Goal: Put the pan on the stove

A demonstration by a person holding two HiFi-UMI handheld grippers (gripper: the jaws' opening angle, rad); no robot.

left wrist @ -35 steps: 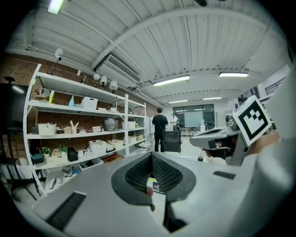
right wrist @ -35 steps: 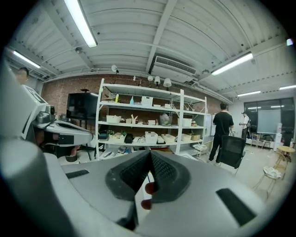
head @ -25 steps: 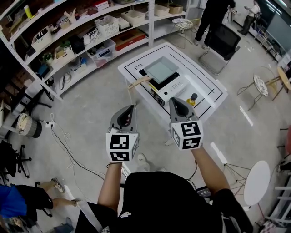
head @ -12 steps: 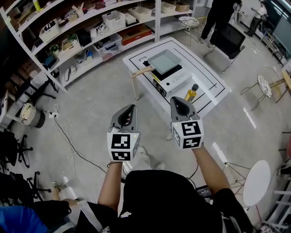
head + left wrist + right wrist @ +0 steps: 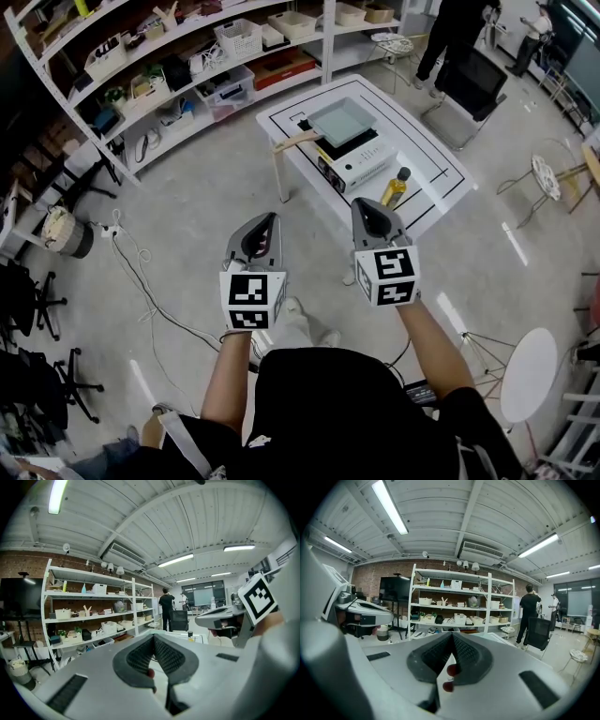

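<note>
The square grey pan [image 5: 339,122] sits on top of the stove [image 5: 361,165], and its wooden handle [image 5: 294,142] points out past the left edge of the white desk [image 5: 429,159] which carries both. A small bottle [image 5: 395,187] with yellow liquid and a dark cap stands upright on the same desk, just beside the front of the stove. Behind the desk there are long white shelves [image 5: 187,56] full of boxes and baskets, and at the far right a person in black [image 5: 450,28] stands near a dark chair [image 5: 469,80]. The left tool [image 5: 272,221] and the right tool [image 5: 362,208] are held side by side over the grey floor [image 5: 187,234], well apart from the desk and pointing toward it. Both tools are clenched, with the ribbed pads pressed together and nothing between them
</note>
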